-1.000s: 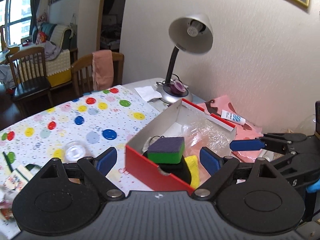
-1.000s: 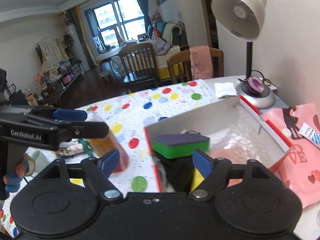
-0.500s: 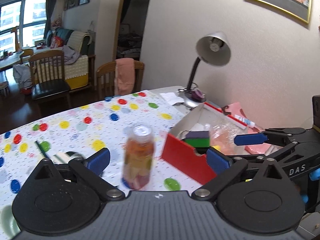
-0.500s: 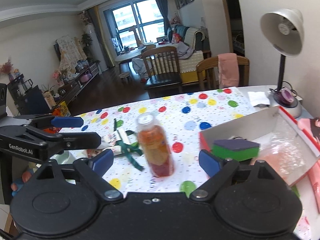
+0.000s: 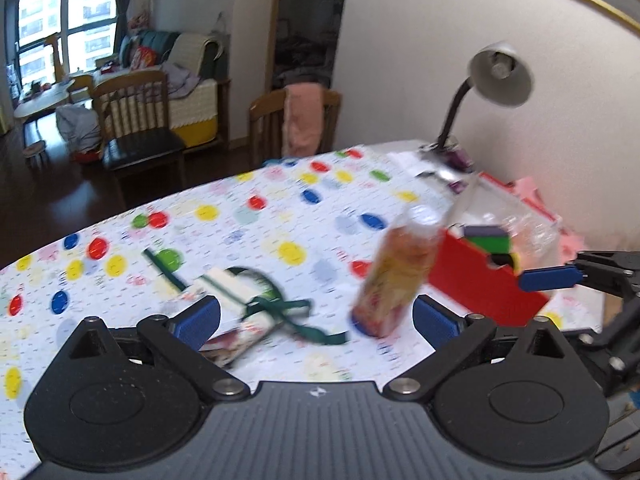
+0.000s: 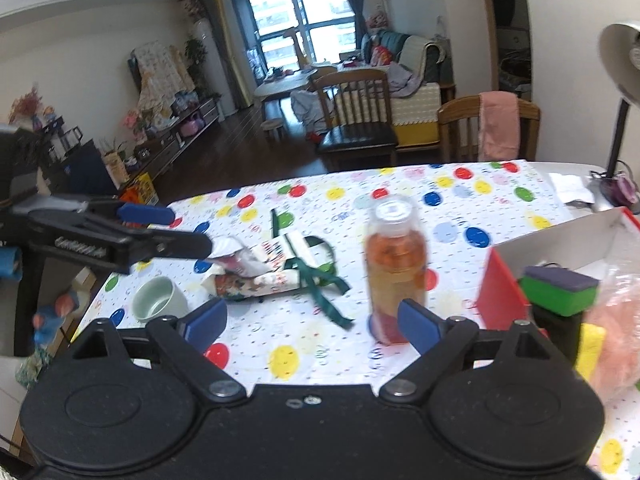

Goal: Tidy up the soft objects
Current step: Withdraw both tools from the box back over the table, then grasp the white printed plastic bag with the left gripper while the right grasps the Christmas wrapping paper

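A red box (image 5: 486, 280) (image 6: 500, 292) sits at the table's right. It holds a green and purple sponge (image 5: 490, 238) (image 6: 560, 290), a yellow sponge (image 6: 592, 350), a black item and a pink soft thing in clear plastic (image 6: 620, 336). A crumpled printed paper bag with green ribbon (image 5: 256, 312) (image 6: 272, 276) lies on the dotted tablecloth. My left gripper (image 5: 316, 322) is open and empty above the bag. My right gripper (image 6: 314, 320) is open and empty, left of the box. Each gripper shows in the other's view, the left one (image 6: 148, 224) and the right one (image 5: 560, 276).
An orange drink bottle (image 5: 394, 276) (image 6: 396, 268) stands just left of the box. A pale green cup (image 6: 158, 304) sits near the table's left edge. A desk lamp (image 5: 492, 88) stands at the back right by the wall. Wooden chairs (image 6: 360, 120) stand beyond the table.
Both grippers have pulled back and swung left, away from the box. The sponge stays in the box. The bottle, paper bag and cup have come into view.
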The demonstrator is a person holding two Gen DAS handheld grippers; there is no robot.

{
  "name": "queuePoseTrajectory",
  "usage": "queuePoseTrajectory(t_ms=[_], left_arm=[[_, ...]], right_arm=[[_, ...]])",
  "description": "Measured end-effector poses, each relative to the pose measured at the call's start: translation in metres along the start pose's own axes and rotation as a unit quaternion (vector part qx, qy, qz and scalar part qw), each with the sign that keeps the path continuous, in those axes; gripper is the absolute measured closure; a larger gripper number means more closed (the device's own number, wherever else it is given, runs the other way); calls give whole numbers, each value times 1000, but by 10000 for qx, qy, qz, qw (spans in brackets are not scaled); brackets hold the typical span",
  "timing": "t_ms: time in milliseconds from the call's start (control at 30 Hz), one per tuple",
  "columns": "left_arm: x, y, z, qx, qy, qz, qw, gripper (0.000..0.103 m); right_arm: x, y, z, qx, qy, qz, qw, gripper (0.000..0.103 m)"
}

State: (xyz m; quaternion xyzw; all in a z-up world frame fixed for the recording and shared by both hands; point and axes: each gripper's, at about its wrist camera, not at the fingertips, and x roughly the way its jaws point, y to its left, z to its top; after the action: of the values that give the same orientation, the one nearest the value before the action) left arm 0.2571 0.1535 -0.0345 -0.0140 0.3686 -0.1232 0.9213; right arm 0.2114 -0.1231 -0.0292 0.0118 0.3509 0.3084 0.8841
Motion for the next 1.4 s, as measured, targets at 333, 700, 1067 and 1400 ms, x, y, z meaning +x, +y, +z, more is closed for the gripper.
queuePoseTrajectory(t_ms=[333, 700, 1067, 1400], left_arm=[[60, 54, -4, -174, 834, 580, 9947, 0], [108, 84, 5, -874, 1275, 700, 9855, 0], [141, 95, -2, -822, 1658, 1021, 9774, 0], [144, 104, -9, -1006, 1698, 928, 9759, 18]], right_arm=[[65, 45, -3, -562, 488, 266, 9969, 11], [138, 69, -1, -1250, 805, 320, 9884, 13], [198, 76, 5, -2026, 845, 266, 9752, 21], [232, 86, 3, -2495, 761, 255, 9650, 25]])
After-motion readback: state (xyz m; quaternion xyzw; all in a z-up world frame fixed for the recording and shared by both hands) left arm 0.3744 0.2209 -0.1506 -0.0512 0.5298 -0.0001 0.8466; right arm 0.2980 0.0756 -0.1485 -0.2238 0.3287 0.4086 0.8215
